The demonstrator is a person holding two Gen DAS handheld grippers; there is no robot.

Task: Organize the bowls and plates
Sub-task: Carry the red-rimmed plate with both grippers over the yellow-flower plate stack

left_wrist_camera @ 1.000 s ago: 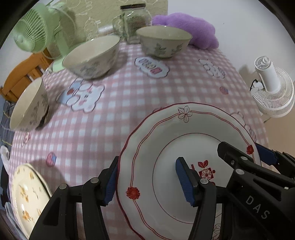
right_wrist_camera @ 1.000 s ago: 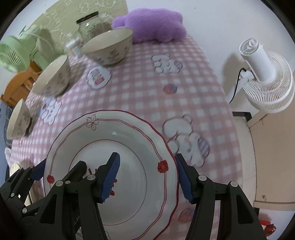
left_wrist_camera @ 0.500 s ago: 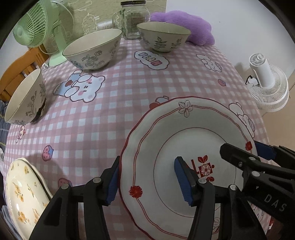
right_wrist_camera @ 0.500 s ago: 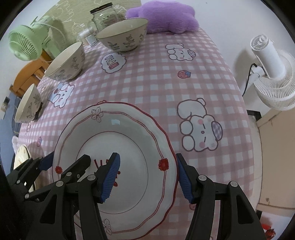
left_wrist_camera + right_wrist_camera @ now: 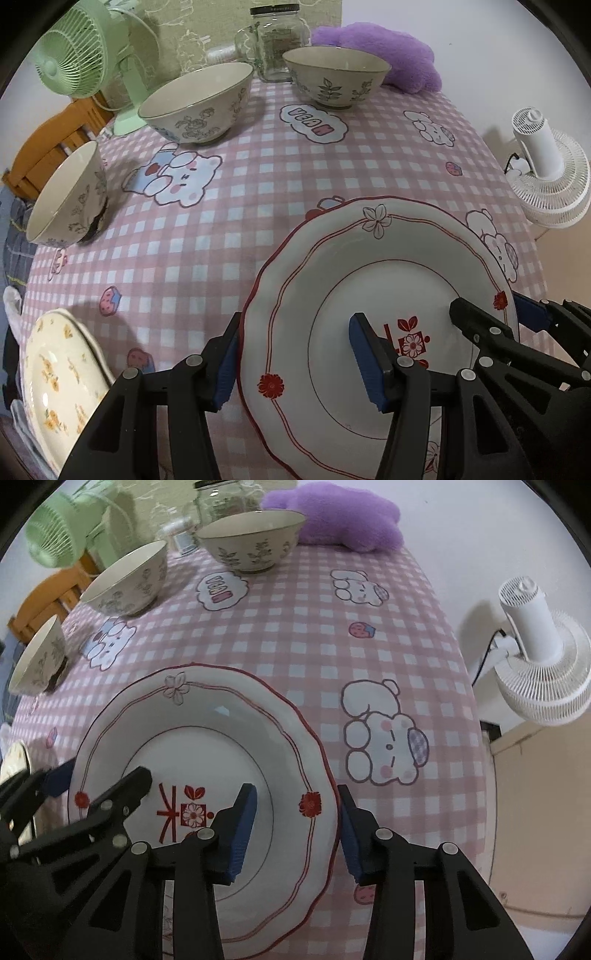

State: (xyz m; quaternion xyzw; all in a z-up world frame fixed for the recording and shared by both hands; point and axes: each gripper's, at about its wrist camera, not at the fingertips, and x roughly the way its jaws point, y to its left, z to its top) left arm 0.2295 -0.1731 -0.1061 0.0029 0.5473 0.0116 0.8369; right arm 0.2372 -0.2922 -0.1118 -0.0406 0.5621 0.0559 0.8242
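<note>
Reading "DAS" — white letters on right gripper [image 5: 509, 317]; red-rimmed plate [image 5: 369, 266]

White red-trimmed plate [image 5: 369, 266], three floral bowls [image 5: 195, 107], possibly stacked yellow-flowered plates [image 5: 55, 373]

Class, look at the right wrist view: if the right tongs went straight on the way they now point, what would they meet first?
Most likely the red-trimmed plate. The right tongs point steeply down and straddle its right rim, one finger over the plate's well, the other outside over the checked tablecloth. The jaws have just been closing. Whether the pads touch yet is unclear.
</note>
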